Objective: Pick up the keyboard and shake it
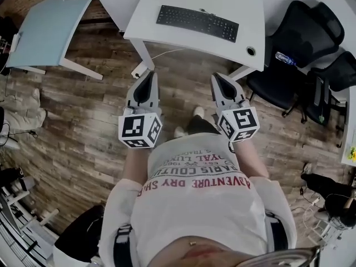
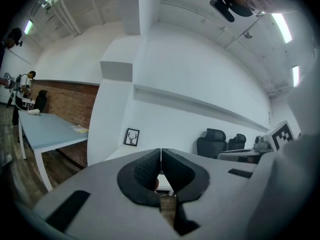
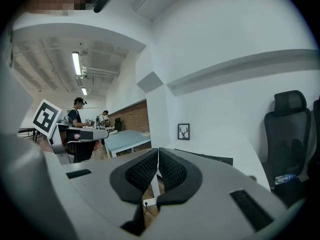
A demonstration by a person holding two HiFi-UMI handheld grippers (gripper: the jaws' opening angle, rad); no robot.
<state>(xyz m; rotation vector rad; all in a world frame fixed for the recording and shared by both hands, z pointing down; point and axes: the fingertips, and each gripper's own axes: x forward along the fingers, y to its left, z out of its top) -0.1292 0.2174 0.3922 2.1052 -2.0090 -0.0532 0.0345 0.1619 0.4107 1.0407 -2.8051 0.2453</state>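
A black keyboard [image 1: 197, 22] lies flat on the white desk [image 1: 167, 4] ahead of me; its edge also shows in the right gripper view as a dark strip, the keyboard [image 3: 207, 157]. Both grippers hang over the wooden floor, well short of the desk. My left gripper [image 1: 149, 78] is shut with nothing in it, its pads meeting at the tips [image 2: 161, 156]. My right gripper [image 1: 220, 79] is likewise shut and empty, its tips [image 3: 157, 155] together. Neither touches the keyboard.
Black office chairs [image 1: 295, 43] stand right of the desk, one bearing a water bottle [image 1: 284, 58]. A light blue table [image 1: 47, 29] sits at the left. A cable port [image 1: 251, 51] marks the desk's right corner. People [image 3: 77, 115] work at a far table.
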